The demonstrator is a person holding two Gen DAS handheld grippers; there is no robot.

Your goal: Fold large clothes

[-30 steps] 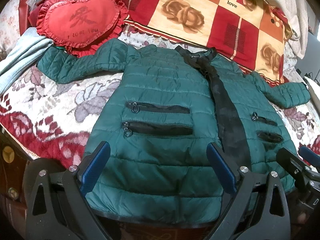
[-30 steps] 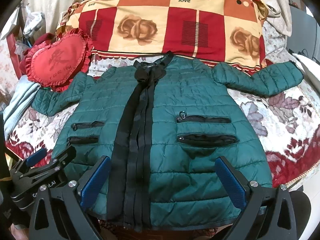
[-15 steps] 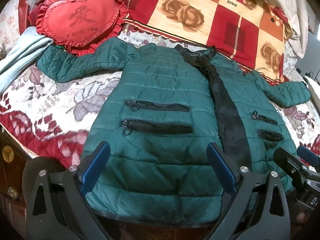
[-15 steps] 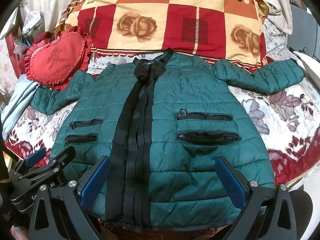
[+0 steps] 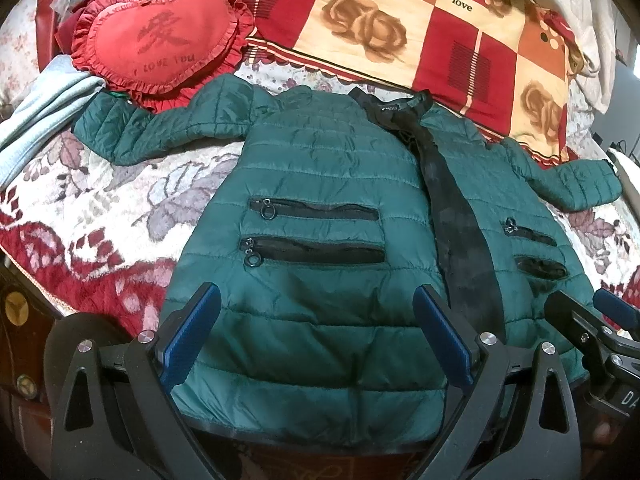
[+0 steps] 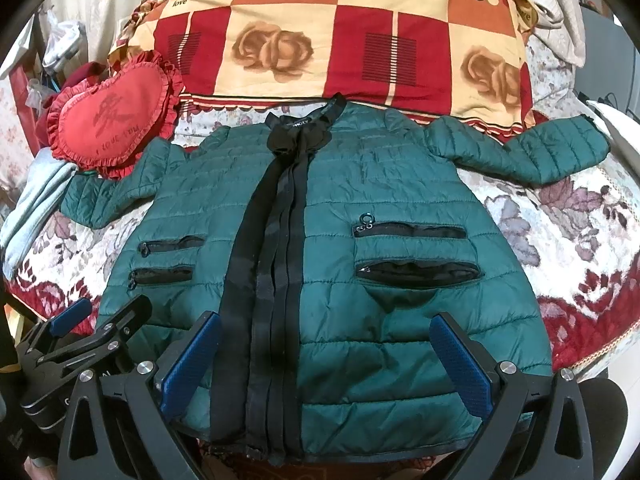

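You see the puffer jacket [image 5: 320, 184] in quilted, faintly shiny cloth; your left tool [image 5: 316, 336] has matt black plastic, textured blue pads [image 5: 440, 334].

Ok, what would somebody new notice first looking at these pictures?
Most likely the green jacket spread flat on the bed with its sleeves out and a black strip down the front. Next, the red heart pillow by its left sleeve and the red checked blanket behind the collar. Both hand-held grippers, left and right, hover open over the hem.

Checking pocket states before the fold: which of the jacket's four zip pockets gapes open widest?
The lower pocket on the right gripper's side; its zip sags open, while the other three lie nearly flat.
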